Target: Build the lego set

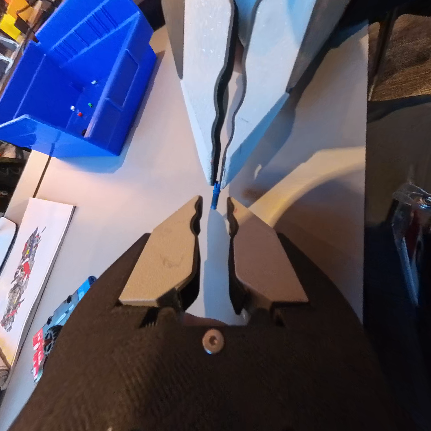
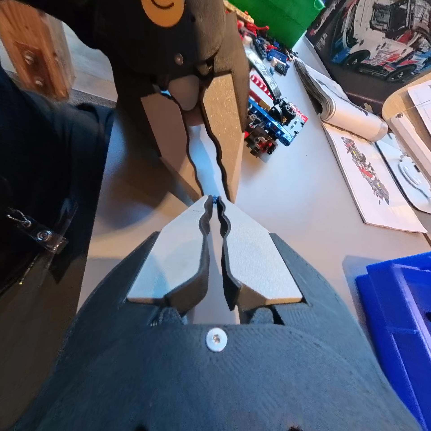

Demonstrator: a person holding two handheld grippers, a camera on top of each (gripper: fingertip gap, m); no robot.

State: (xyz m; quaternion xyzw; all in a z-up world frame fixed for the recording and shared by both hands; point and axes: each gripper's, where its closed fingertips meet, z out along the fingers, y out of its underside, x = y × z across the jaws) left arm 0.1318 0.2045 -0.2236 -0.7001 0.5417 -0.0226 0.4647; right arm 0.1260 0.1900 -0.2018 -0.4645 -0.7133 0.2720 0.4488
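Over the white table: two grippers are meeting tip to tip at the middle of both views, with a small blue pin between them.

Right gripper: its fingers are pressing together on the blue pin; in the left wrist view this gripper is coming down from the top of the frame, and the pin is sticking out below its tips.

Blue pin in the right wrist view: only a sliver of blue is showing at the fingertips, at the centre of the frame.

Left gripper: its fingers are standing apart, one tip on each side of the pin's free end; whether they are touching the pin cannot be told.

Table: white surface, lying under both grippers and catching their shadows.

Blue bin: sitting at the upper left of the left wrist view, holding a few tiny loose pieces, among them red, green and white ones; the same bin is showing at the lower right edge of the right wrist view.

Instruction booklet: lying open at the right of the right wrist view, with a coloured drawing on its page.

Partly built model: blue, red and black, sitting on the table at the upper centre-right of the right wrist view, just behind the left gripper.

Set box: standing at the upper right of the right wrist view, picturing a truck.
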